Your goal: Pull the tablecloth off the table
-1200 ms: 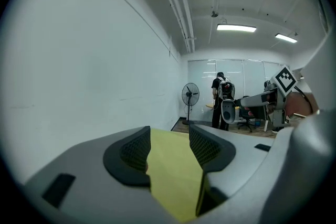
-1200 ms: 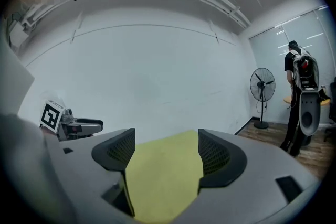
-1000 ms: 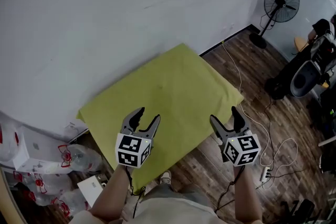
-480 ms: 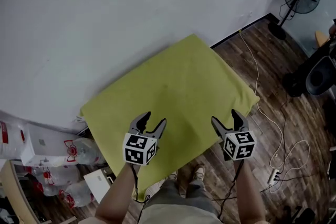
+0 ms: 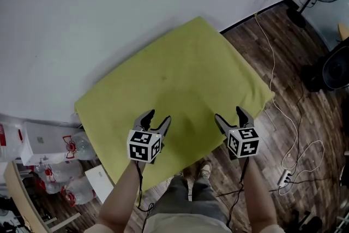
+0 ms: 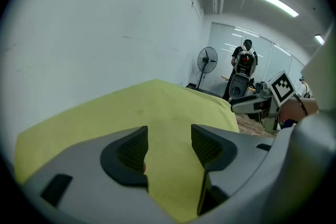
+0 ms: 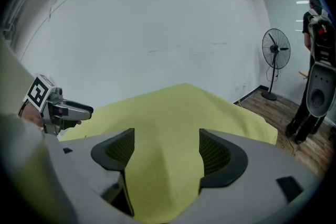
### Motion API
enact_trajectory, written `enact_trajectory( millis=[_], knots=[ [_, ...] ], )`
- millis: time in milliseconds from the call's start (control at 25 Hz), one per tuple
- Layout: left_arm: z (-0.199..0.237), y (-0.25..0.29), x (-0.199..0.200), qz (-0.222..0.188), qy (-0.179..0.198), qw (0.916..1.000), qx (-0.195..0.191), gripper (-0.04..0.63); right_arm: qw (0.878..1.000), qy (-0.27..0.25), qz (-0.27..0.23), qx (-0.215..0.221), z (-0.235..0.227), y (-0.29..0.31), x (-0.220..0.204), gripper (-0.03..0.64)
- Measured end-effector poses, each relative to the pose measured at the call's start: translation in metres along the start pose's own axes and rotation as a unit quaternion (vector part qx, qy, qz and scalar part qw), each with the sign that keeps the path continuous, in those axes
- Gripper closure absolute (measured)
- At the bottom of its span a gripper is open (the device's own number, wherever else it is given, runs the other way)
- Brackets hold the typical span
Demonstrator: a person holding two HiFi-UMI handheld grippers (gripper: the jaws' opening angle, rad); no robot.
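The tablecloth [image 5: 180, 73] is spread flat over the whole worktop, which is hidden beneath it. Its edges are draped over every side, so the pull has not yet been begun. One far edge is set close along the wall [image 5: 109, 3], which is probably why the cloth is being approached from the near edge: it can only be drawn off towards the person.

Both grippers are held over that near edge and pointed forward and down at the fabric. The left gripper [image 5: 157, 117] is placed towards the near left corner and the right gripper [image 5: 230, 115] towards the near right corner. Two well-separated holds are presumably intended, so that the cloth is dragged evenly and not skewed.

The left jaws have just been opening and are released, with only the cloth's surface seen through the gap. The right jaws are likewise spread. A low ridge of fabric is seen running between them, but it is not pressed by either pad (whether any tip brushes the cloth cannot be told).

The jaws would next need to be clenched on the draped hem.
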State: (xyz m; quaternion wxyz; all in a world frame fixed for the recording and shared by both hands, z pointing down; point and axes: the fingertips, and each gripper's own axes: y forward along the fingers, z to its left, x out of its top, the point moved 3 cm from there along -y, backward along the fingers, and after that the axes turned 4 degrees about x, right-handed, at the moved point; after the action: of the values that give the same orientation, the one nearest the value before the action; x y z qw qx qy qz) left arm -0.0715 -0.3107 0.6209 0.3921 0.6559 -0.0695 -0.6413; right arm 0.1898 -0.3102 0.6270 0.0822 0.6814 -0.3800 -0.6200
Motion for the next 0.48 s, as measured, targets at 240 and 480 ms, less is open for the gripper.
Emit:
enact_trajectory(
  millis=[240,480],
  knots=[
    [0.008,0.032,-0.022,0.017,-0.026,0.9994,0.013,0.336,1.000,0.009,0.021,-0.014,-0.029,0.022,-0.024,0.233],
    [0.016,0.056,-0.050,0.069,-0.022,0.9968,0.033,0.316,0.998,0.015,0.041,-0.043,-0.045,0.041,-0.045,0.232]
  ],
)
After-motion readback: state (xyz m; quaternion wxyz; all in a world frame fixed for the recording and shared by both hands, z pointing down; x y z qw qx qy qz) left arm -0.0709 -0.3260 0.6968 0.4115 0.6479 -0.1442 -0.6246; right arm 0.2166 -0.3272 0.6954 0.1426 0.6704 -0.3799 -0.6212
